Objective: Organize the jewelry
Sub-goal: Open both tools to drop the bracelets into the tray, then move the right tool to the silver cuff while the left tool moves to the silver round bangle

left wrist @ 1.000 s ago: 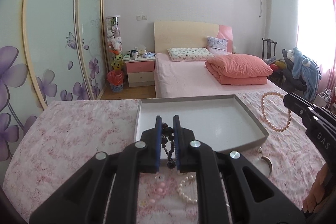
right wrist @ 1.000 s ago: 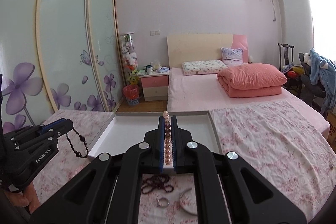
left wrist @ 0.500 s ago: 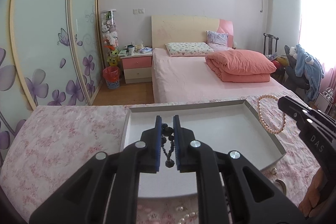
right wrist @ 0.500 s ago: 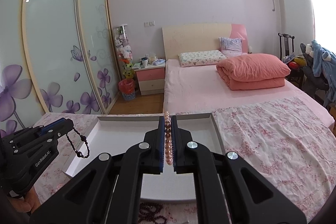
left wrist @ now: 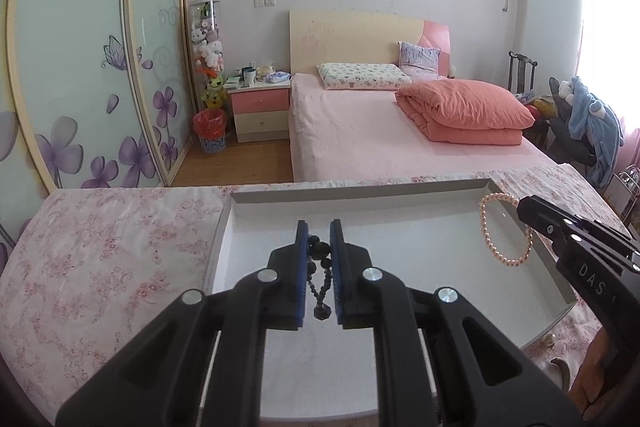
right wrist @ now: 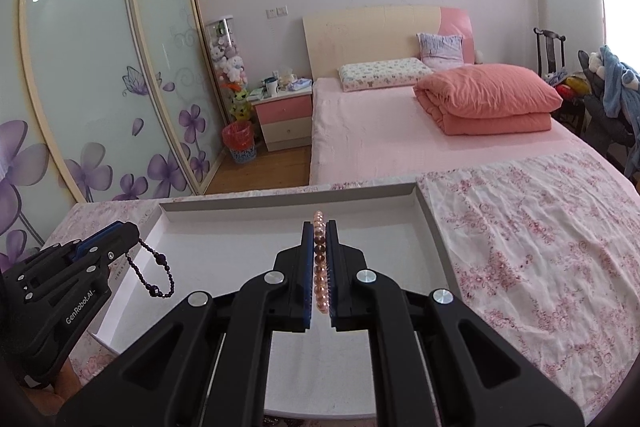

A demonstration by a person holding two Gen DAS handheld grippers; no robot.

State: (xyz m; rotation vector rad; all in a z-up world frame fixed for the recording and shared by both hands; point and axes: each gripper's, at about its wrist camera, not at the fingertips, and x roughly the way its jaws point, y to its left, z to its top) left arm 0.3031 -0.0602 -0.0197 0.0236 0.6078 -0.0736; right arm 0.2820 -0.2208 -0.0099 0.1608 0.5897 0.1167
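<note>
Left gripper point(left wrist: 319, 227) pinches a dark bead bracelet point(left wrist: 320, 273) over the white tray point(left wrist: 240, 223) — its loop dangling free. Right gripper point(right wrist: 319, 227) clamps a pink pearl bracelet point(right wrist: 320, 263) above the same tray, on the floral cloth point(right wrist: 540, 247).

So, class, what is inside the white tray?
The white tray shows only bare floor. The dark bead strand and pink pearl bracelet hang above it from each tool. Its near end is covered by the tools.
</note>
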